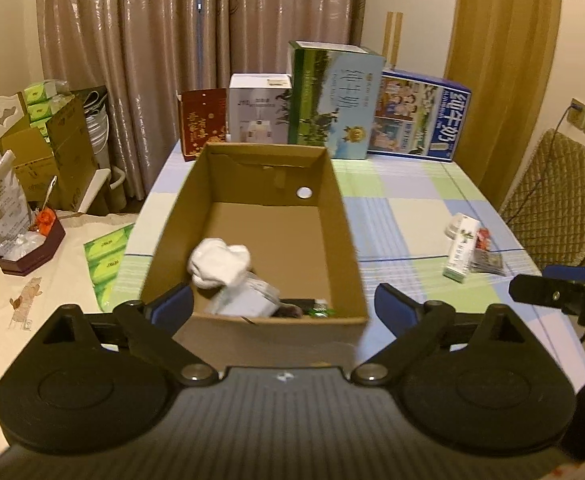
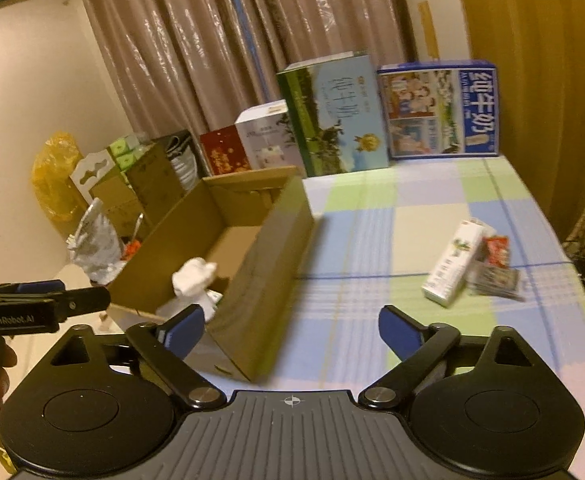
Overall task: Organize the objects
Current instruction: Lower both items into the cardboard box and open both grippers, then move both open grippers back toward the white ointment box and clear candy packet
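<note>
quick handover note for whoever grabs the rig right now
Left hand-held gripper: open, empty, facing the cardboard box.
Right hand-held gripper: open, empty, beside the box.
Done: white cloth and some small items are in the box.
Left: white carton and the small packets beside it still lie on the checked tablecloth, to the right of the box.

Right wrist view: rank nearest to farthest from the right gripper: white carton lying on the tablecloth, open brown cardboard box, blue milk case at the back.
From the right gripper, jaws open and empty:
1. Open brown cardboard box, just ahead, left.
2. White carton, lying flat, right of centre.
3. Blue milk case, standing at the table's far edge.
</note>
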A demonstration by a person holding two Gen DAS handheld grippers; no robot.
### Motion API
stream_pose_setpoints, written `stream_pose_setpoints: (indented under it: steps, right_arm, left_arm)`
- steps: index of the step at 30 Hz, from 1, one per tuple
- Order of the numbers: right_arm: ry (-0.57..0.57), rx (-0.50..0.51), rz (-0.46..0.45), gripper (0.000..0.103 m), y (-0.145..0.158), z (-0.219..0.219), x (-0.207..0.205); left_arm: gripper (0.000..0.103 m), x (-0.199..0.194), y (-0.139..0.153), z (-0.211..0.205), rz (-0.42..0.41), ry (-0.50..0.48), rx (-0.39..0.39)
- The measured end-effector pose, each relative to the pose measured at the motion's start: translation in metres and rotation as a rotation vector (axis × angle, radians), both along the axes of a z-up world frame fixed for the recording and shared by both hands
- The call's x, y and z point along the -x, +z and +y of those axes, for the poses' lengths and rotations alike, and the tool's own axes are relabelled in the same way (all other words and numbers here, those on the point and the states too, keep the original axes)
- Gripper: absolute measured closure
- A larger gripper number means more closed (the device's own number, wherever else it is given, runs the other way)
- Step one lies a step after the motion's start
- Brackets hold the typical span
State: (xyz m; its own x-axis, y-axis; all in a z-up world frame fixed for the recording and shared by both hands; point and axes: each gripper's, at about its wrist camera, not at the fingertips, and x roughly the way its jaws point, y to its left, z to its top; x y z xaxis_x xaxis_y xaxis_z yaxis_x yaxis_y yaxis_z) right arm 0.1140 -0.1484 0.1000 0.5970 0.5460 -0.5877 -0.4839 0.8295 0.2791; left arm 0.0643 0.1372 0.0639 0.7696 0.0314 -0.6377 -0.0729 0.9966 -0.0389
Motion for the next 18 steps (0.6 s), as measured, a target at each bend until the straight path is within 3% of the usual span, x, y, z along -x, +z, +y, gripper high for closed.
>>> stream_pose_setpoints:
  steps: [4, 18]
  right_arm:
    - [-0.022, 0.008, -0.005, 0.002, 0.002, -0.021, 0.015]
    - [-0.157, 0.028, 0.035, 0.002, -0.005, -0.087, 0.034]
  left_arm:
    - [0.004, 0.014, 0.002, -0.016, 0.0, 0.001, 0.02]
    - [0.001, 0.029, -0.001, -0.069, -0.002, -0.08, 0.042]
